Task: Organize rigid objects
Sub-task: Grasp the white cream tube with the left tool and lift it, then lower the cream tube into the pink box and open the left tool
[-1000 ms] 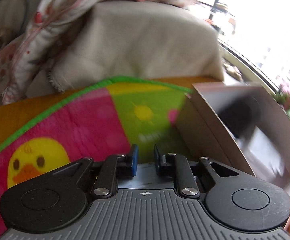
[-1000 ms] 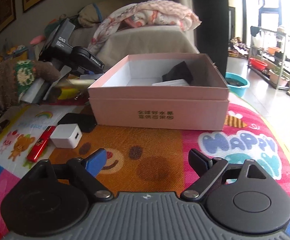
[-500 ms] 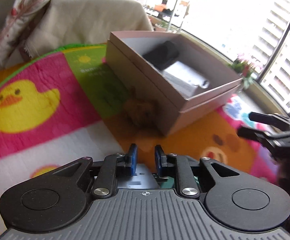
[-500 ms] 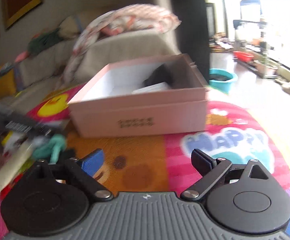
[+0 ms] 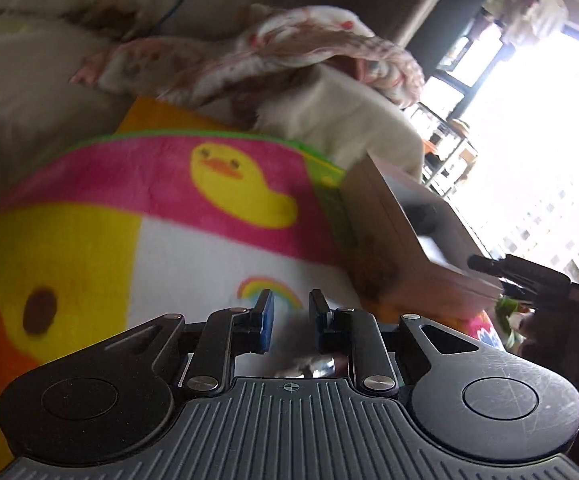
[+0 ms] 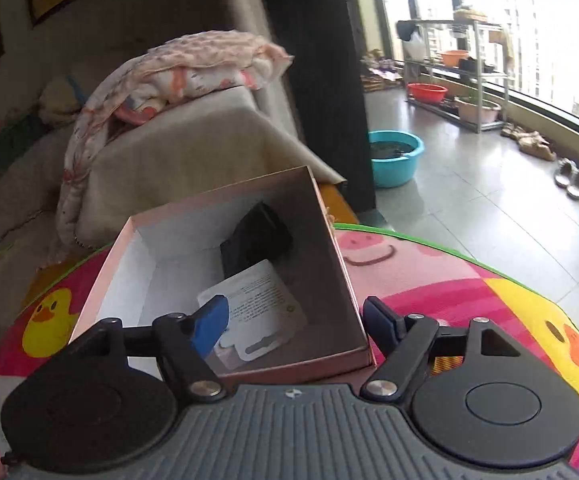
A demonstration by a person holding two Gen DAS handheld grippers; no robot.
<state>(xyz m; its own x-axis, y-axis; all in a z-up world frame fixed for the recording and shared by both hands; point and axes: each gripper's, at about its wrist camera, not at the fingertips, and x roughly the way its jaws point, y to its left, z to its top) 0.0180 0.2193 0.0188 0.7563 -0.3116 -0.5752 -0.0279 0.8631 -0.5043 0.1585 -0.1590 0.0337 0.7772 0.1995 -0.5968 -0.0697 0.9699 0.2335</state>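
Your right gripper (image 6: 291, 322) hangs over the pink box (image 6: 329, 216), its jaws just narrowed yet holding nothing. A black item (image 6: 255, 240) and a white card (image 6: 257, 304) lie inside. Your left gripper (image 5: 289, 316) is fully closed, empty. Fetch another piece next.

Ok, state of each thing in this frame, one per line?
pink box: lid off, upright on the mat.
black item: inside the box, leaning at the far wall.
white card pack: inside, lying flat.
left tool: shut, empty.
right tool: open above the box, jaws just narrowed, nothing between.
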